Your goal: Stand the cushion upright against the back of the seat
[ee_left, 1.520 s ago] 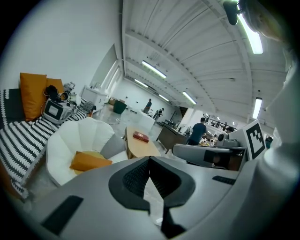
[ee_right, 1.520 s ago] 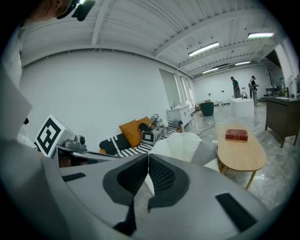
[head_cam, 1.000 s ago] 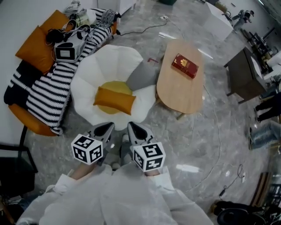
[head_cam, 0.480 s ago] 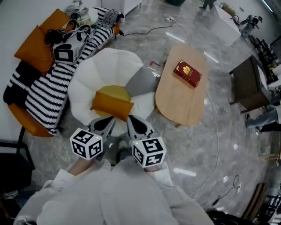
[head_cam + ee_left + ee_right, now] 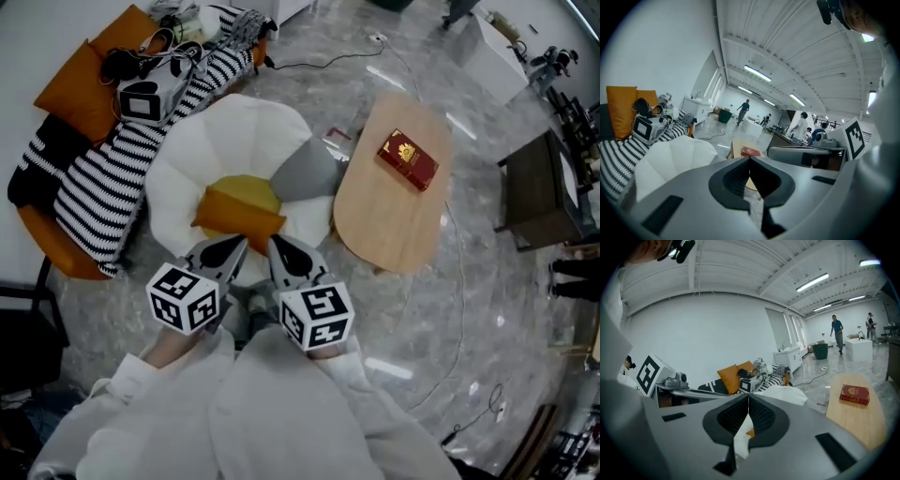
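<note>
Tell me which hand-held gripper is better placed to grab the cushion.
Left, narrowly. The left hand-held gripper points at the middle of the cushion; the right hand-held gripper sits by its right corner. Both are shut and would have to open first.

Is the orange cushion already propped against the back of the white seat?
No, the orange cushion lies near the front edge of the white seat, apart from its back petals.
</note>
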Available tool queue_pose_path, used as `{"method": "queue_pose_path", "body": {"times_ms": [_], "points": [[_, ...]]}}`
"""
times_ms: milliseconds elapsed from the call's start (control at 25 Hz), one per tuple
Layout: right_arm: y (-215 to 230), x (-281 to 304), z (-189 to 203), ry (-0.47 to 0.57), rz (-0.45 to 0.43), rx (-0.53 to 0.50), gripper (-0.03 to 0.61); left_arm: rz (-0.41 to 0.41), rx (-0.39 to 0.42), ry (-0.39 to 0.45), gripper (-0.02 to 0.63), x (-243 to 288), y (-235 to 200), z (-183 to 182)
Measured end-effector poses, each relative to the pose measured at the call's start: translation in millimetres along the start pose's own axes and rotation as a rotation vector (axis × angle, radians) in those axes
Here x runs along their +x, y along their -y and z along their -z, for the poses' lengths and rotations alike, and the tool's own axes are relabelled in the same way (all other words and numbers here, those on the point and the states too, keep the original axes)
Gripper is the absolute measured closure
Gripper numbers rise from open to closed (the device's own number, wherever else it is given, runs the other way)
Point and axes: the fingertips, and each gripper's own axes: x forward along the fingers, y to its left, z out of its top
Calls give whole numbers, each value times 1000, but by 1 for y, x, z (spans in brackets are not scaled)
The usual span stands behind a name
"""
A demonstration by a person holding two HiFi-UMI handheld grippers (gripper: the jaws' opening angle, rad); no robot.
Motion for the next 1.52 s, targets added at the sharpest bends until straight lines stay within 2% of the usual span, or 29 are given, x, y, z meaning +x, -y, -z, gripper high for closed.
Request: {"method": "queue_pose_path", "body": {"times_ms": [280,680,1080,1520], "points": [[-8,3,-9,30,-22,-19,566,0,2,14,606,-1,-8,-8],[-15,4,-14,15,17,-11,566,23,-13,-5,607,-7,-17,-19],[-18,12,9,-22,41,51,566,26,-48,-53,606,-8,-37,-2],[7,43,36,-89,57,100,566,39,-79,-131,606,18,-58,25]]}}
